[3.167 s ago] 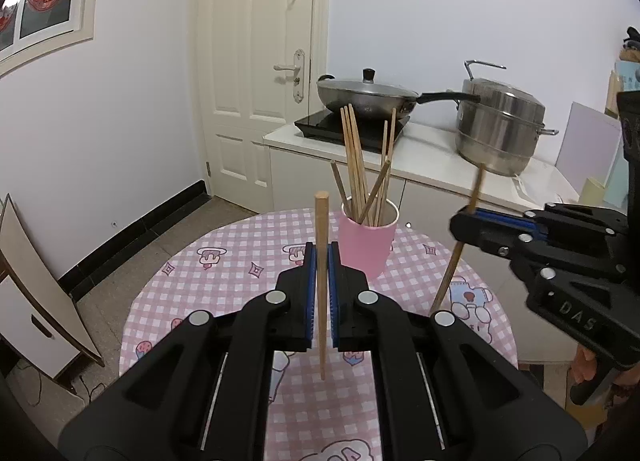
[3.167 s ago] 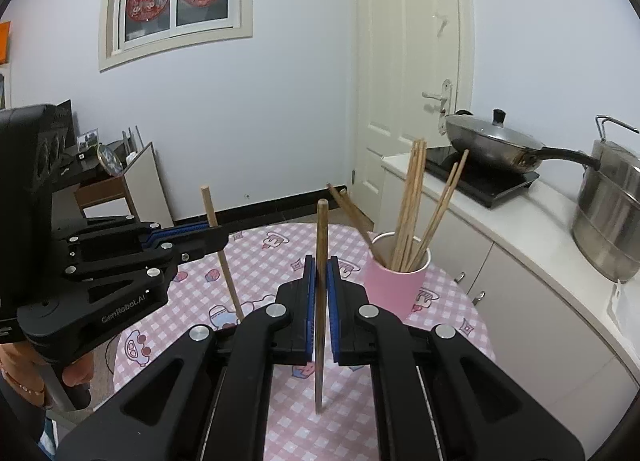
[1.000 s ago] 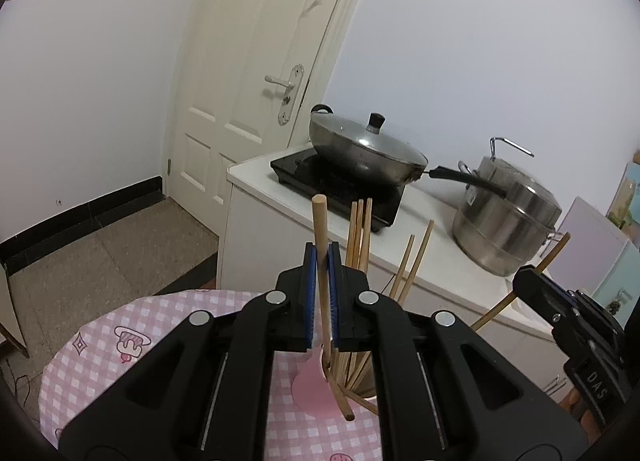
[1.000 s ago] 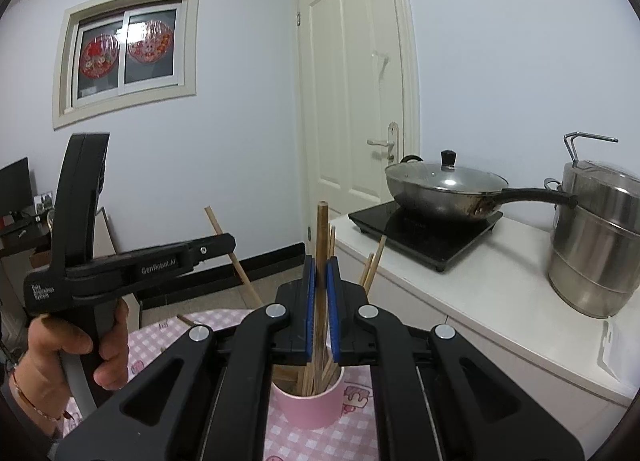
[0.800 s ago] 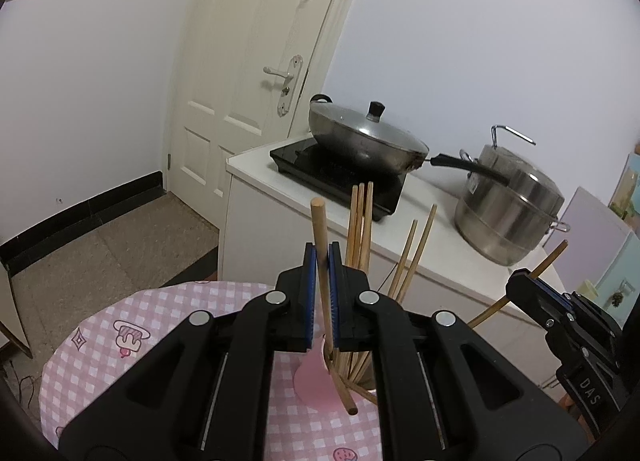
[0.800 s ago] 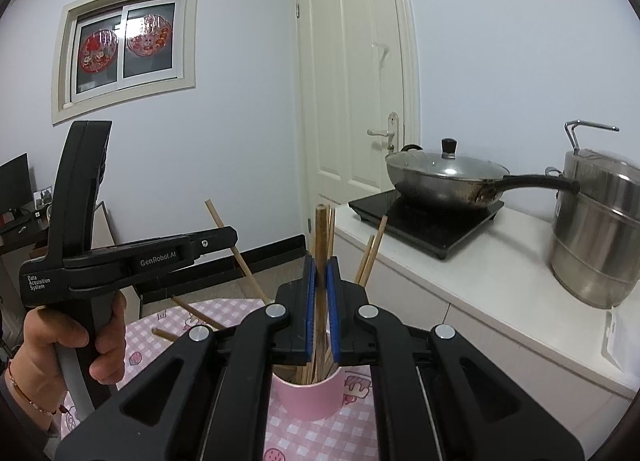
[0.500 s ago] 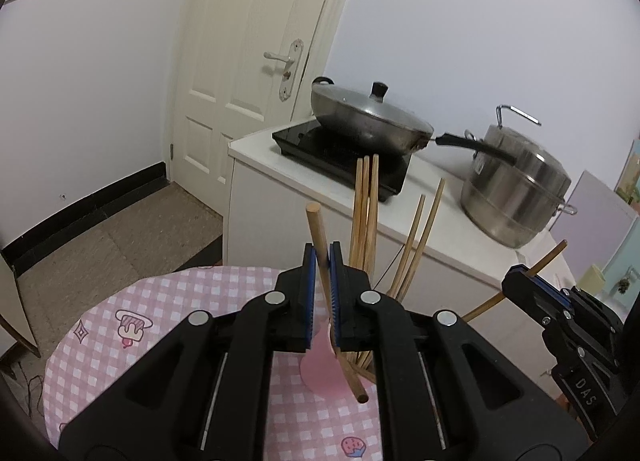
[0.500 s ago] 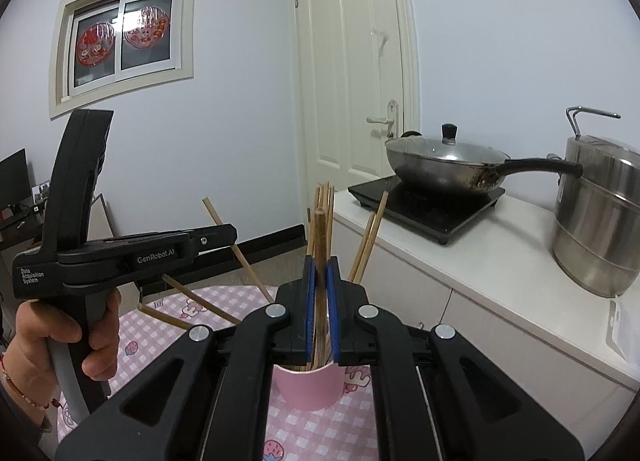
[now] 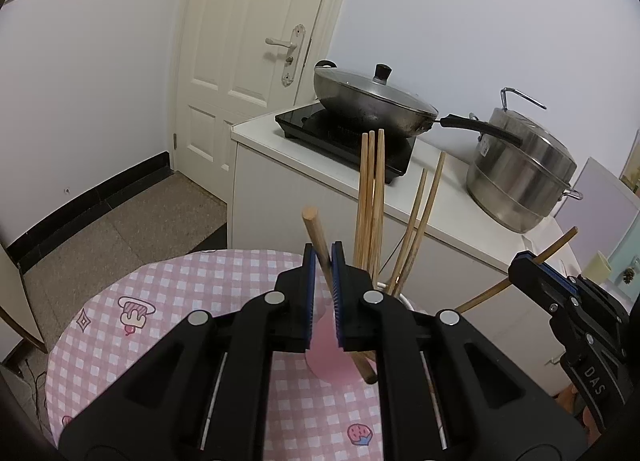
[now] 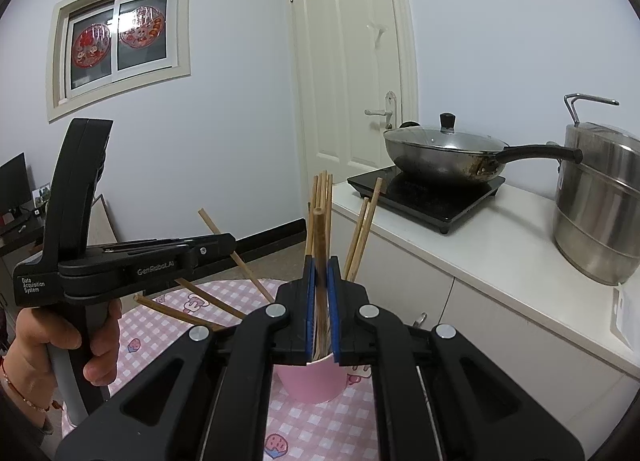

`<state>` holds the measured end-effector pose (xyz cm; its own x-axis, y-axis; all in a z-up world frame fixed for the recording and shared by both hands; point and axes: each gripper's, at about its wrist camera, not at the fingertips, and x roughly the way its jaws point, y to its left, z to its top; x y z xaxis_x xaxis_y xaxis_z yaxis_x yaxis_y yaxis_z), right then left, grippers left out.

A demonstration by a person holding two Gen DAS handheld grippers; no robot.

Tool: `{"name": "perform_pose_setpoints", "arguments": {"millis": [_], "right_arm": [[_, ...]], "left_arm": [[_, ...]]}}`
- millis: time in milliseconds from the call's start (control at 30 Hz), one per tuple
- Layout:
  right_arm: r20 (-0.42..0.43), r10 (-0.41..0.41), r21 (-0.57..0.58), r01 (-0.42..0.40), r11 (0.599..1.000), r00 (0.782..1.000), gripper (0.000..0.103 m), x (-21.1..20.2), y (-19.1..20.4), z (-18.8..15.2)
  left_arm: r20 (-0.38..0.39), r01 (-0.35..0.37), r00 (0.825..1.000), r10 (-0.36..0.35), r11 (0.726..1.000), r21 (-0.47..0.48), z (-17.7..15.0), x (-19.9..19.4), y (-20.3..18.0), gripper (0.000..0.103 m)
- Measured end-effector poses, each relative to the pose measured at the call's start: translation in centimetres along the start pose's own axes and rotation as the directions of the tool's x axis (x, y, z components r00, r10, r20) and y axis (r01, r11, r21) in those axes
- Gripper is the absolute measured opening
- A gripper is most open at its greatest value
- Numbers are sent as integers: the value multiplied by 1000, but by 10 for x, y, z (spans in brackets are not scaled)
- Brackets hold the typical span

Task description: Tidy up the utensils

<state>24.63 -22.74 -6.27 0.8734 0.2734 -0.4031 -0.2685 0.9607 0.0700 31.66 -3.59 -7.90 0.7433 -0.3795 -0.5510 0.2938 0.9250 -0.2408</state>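
Clearly, you had a wooden chopstick clamped in each gripper above the pink cup [image 10: 311,380] on the table [image 9: 168,325] with its pink checked cloth. Your left gripper [image 9: 322,273] pinched its chopstick [image 9: 320,245] partway down the shaft, so the stick sat tilted, its round top leaning away to the left and its lower end [image 9: 366,371] crossing in front of the cup's pink wall [image 9: 328,357] rather than clearly inside the rim. Your right gripper [image 10: 319,281] was closed on the second chopstick [image 10: 319,237], which stood nearly upright and lined up over the cup's mouth; whether its tip had entered the cup you could not tell, since the jaws hid it. Such sticks looked light, stiff and smooth, so they would likely pivot between the pads when held at one narrow point, as the left one appeared to have done; a hold near the middle, square to the shaft, would probably have kept each one steadier. The cup already held a loose bundle of chopsticks [image 9: 372,201], some standing tall together and others fanned to the side, which left little free room and could have deflected a tip coming in at an angle. It looked light as well and might have tipped if a stick pushed sideways against its rim.
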Motion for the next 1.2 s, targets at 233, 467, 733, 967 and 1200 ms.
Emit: {"name": "perform_pose_setpoints", "arguments": {"millis": [233,467,733,967,1200], "right_arm": [[-2,5,13,-5,1000,1000,6,-2,1,-1],[9,7,14,-8,1000,1000,13,-13,5,3],[27,10,6,-10,1000,1000,16,-33,15,3],[42,14,-2,-14,1000,999,25,-58,25,-1],[61,12,-25,-10,1000,998,46,-91,40,-13]], "left_arm": [[-10,15,1000,-15,1000,10,1,-8,-3,10],[9,7,1000,-7,1000,25,3,-27,-9,19],[79,-50,996,45,997,66,1,-63,-20,47],[165,-140,979,121,984,110,-15,-106,-33,59],[211,-147,970,120,982,117,-38,-146,-43,68]]}}
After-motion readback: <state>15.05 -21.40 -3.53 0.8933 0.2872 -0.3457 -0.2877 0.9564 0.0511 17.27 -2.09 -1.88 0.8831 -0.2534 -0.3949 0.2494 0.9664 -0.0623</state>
